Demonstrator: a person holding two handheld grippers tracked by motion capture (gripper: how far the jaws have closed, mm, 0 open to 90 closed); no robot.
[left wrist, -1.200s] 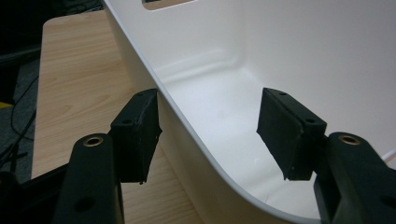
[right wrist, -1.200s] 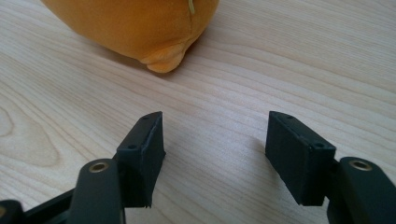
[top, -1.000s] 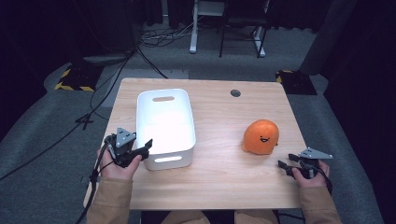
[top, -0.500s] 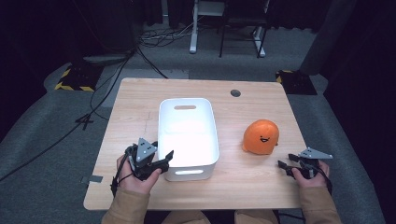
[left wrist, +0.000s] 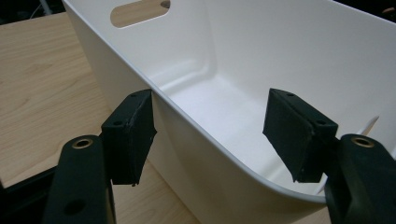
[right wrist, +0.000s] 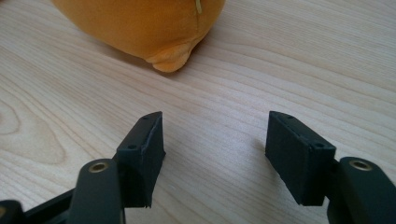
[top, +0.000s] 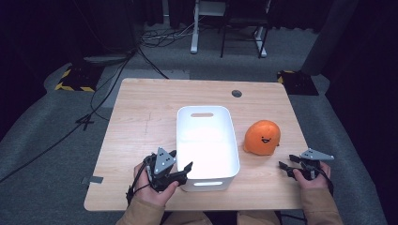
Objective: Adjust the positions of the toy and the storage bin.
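In my right gripper view, the frame's top edge cut off most of the orange toy [right wrist: 140, 28], hiding its face.

A white bin [top: 207, 145] stood on the wooden table [top: 141, 117], slightly left of the table's middle, with a handle slot in each end wall. The left gripper [top: 180, 171] lay at the bin's near left corner, its jaws having just been opening, astride the rim. An orange plush toy [top: 262, 137] with a smiling face sat just right of the bin. The right gripper [top: 287, 165] rested near the table's front right edge, jaws apart, close to the toy but clear of it.
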